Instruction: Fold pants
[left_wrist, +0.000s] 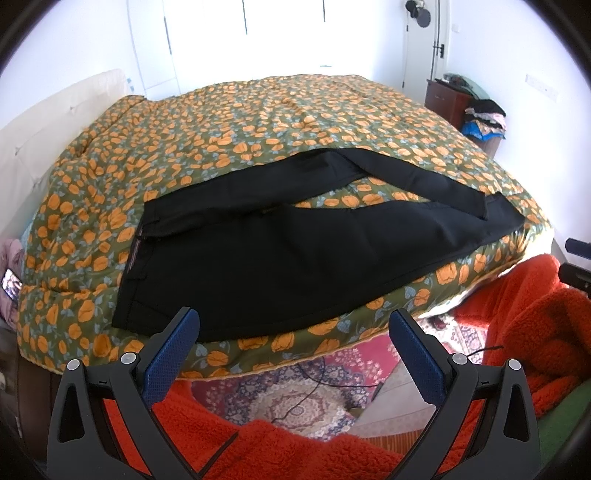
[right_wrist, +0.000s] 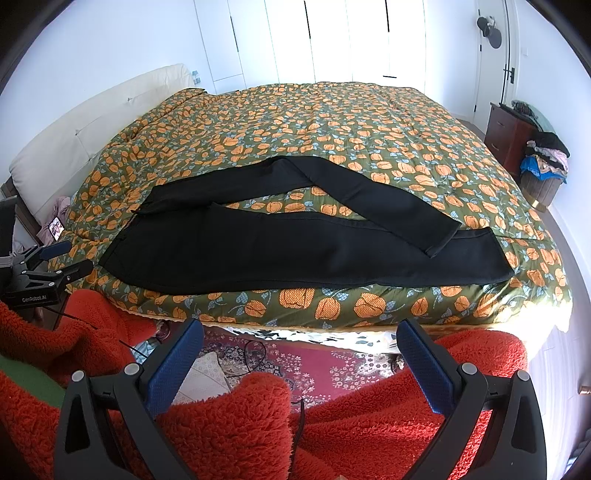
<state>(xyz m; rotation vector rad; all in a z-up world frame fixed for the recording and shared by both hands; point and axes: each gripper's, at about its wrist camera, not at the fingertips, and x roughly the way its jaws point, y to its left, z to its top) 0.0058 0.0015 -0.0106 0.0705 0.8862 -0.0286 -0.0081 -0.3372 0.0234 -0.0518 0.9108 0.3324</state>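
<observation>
Black pants (left_wrist: 280, 254) lie spread on the near edge of a bed, waistband to the left and legs to the right. The far leg crosses over the near leg at its cuff. They also show in the right wrist view (right_wrist: 295, 251). My left gripper (left_wrist: 293, 325) is open and empty, held in front of the bed edge by the waist end. My right gripper (right_wrist: 301, 332) is open and empty, below the bed edge near the middle of the pants. The left gripper also shows at the left of the right wrist view (right_wrist: 55, 258).
The bed has a green quilt with orange flowers (right_wrist: 332, 125) and a cream headboard (right_wrist: 92, 125) at the left. A red fleece garment (right_wrist: 240, 424) is below the grippers. A patterned rug (left_wrist: 295, 398) covers the floor. A dark dresser (right_wrist: 506, 129) and a clothes pile (right_wrist: 546, 158) stand at the right.
</observation>
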